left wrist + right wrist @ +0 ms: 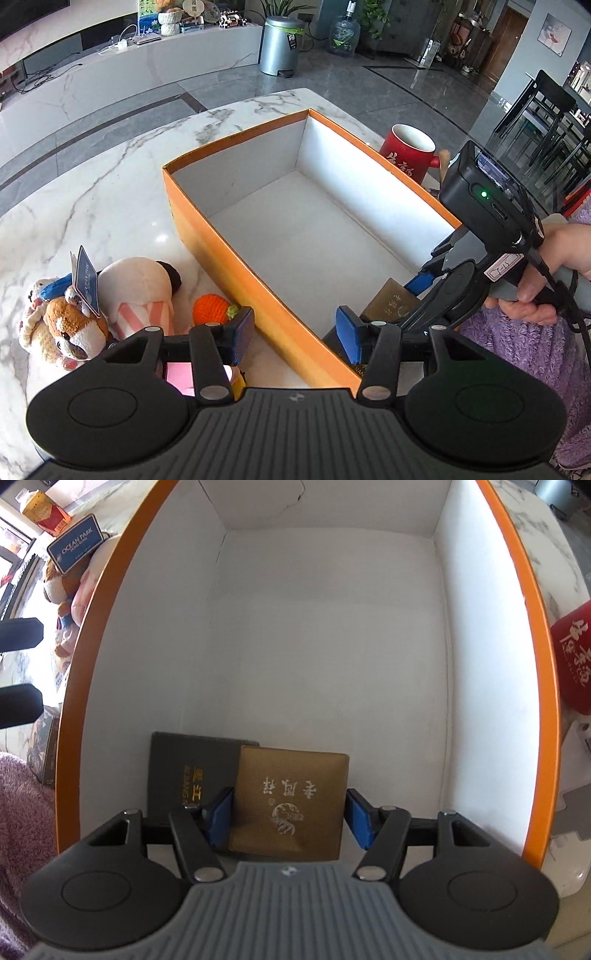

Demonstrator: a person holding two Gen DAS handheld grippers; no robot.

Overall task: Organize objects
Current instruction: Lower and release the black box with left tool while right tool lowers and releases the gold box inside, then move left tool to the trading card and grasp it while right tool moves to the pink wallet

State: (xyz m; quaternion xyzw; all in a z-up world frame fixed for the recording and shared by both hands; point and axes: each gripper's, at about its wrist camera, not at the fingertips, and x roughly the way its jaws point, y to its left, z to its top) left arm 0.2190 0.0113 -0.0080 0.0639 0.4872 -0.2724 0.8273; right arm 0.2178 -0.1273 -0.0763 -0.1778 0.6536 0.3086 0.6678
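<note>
An open orange box (207, 236) with a white inside stands on the marble table; the right wrist view looks down into it (532, 635). My right gripper (286, 814) is inside its near end, jaws around a flat brown case (291, 797) with a small gap on the right side. The case overlaps a dark grey case (177, 768) on the box floor. My left gripper (295, 332) is open and empty, straddling the box's near left wall. The brown case (395, 299) and right gripper also show in the left wrist view.
Plush toys (70, 325) with a blue tag, a white and pink plush (140, 291) and an orange knitted fruit (210, 308) lie left of the box. A red mug (410, 153) stands beyond its right wall. Pink notes (179, 373) lie under my left gripper.
</note>
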